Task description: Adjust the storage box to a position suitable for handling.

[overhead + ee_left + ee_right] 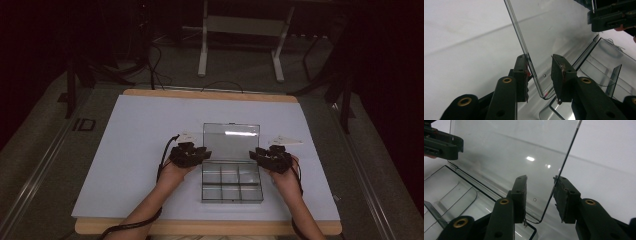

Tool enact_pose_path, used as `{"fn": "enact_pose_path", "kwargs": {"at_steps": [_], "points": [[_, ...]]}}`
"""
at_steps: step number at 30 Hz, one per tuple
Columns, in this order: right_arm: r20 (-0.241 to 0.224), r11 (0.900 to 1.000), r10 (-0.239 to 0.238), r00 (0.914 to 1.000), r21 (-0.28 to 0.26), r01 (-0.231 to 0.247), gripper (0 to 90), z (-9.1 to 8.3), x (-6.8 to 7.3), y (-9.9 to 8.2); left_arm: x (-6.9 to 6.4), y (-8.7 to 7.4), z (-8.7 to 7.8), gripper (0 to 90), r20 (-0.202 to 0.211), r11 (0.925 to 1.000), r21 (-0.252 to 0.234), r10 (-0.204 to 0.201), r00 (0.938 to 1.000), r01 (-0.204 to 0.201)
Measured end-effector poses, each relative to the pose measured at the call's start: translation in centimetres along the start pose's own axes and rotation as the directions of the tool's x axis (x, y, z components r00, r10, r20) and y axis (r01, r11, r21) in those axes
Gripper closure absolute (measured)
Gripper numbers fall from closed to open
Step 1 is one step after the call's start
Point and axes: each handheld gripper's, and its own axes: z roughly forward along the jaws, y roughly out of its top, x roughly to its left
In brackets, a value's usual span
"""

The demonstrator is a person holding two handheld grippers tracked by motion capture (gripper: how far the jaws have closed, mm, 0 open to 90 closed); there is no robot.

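Observation:
A clear plastic compartment box (232, 176) lies on the mat with its lid (231, 141) standing upright at the back. My left gripper (205, 152) straddles the lid's left edge and my right gripper (253, 154) its right edge. In the left gripper view the lid (554, 27) rests against one pad of my left gripper (540, 60) while the other pad stands off it. In the right gripper view the lid's edge (564, 170) lies close by one jaw of my right gripper (541, 178), with a gap to the other jaw. Both grippers are open.
A pale mat (140, 145) covers the wooden table (210, 94). The box's dividers (446, 187) mark off several empty cells. White frame legs (202, 55) and cables stand on the floor beyond the table. Free mat lies left and right of the hands.

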Motion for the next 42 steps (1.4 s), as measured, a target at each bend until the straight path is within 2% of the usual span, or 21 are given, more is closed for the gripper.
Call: {"fn": "enact_pose_path", "kwargs": {"at_steps": [5, 15, 26, 31, 33, 42], "points": [[0.008, 0.9997, 0.022, 0.9997, 0.009, -0.022, 63.0, 0.20, -0.03, 0.12, -0.07, 0.18, 0.16, 66.7, -0.015, 0.9998, 0.016, -0.007, 0.9999, 0.008], [-0.007, 0.9970, 0.077, 0.9970, 0.013, -0.077, 62.4, 0.25, -0.22, -0.01, 0.02, 0.14, 0.44, 62.4, 0.000, 0.9990, 0.025, -0.037, 0.9993, 0.037], [-0.007, 0.9958, 0.086, 0.9962, 0.030, -0.086, 60.5, 0.45, -0.25, 0.11, 0.01, 0.08, 0.56, 60.5, -0.003, 0.9976, 0.032, -0.061, 0.9982, 0.061], [-0.041, 0.9926, 0.114, 0.9926, 0.046, -0.112, 60.3, 0.58, -0.74, 0.16, -0.06, -0.07, 0.68, 58.6, -0.005, 0.9976, 0.039, -0.056, 0.9984, 0.056], [-0.044, 0.9917, 0.116, 0.9922, 0.060, -0.114, 57.7, 0.70, -0.77, 0.23, -0.02, -0.12, 0.76, 56.9, -0.001, 0.9970, 0.042, -0.064, 0.9979, 0.064], [-0.031, 0.9887, 0.131, 0.9909, 0.078, -0.128, 55.2, 0.93, -0.54, 0.34, 0.18, -0.10, 0.81, 56.7, 0.009, 0.9953, 0.051, -0.083, 0.9965, 0.083]]}}
